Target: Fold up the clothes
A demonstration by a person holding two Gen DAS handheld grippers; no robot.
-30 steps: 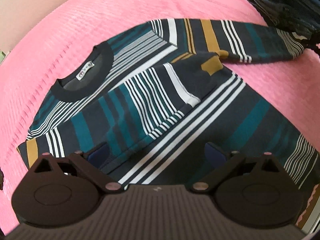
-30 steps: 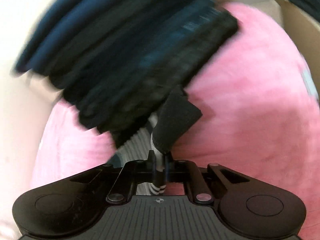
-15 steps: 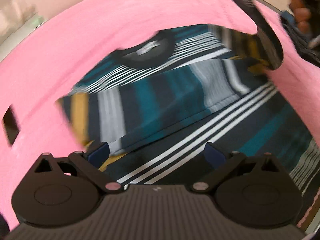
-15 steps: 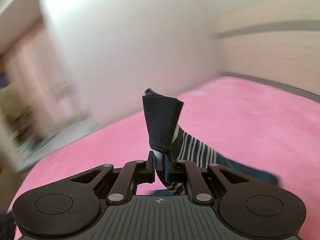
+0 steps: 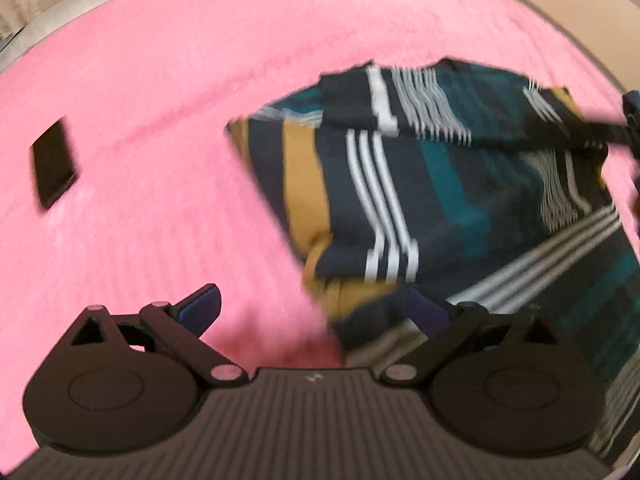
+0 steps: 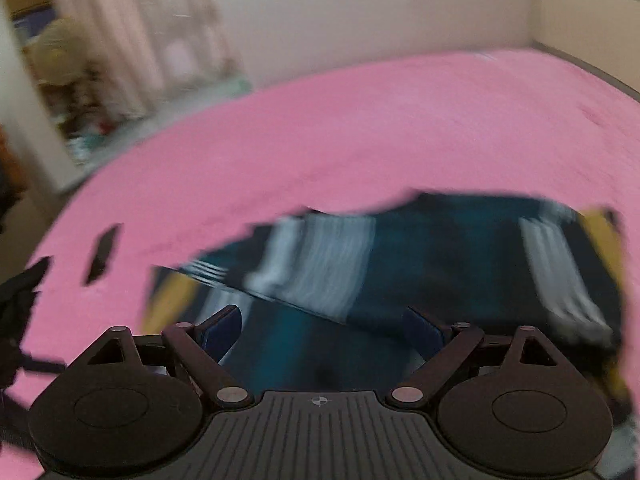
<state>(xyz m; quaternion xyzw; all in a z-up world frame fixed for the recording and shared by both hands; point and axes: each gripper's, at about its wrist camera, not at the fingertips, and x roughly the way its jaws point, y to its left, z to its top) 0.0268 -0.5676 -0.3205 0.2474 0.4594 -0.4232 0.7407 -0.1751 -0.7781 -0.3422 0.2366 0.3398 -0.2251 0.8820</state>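
Observation:
A striped sweater (image 5: 440, 184) in navy, teal, mustard and white lies on the pink blanket (image 5: 200, 80), both sleeves folded across its body. My left gripper (image 5: 312, 304) hovers over the sweater's left edge, its jaws wide and closing. Only blanket and the mustard corner of the cloth lie between them, and neither pad presses on anything. In the right wrist view the sweater (image 6: 400, 264) is blurred. My right gripper (image 6: 322, 322) hangs above it, its jaws opening with nothing gripped.
A flat black rectangle (image 5: 54, 164) lies on the blanket left of the sweater, seen also in the right wrist view as a black rectangle (image 6: 102, 254). Pale walls and a curtain (image 6: 140, 60) stand beyond the blanket's far edge (image 6: 168, 120).
My right gripper carried the black-cuffed sleeve across, then let it go; the sleeve now lies on the sweater. My left gripper swung from over the body to the sweater's left edge.

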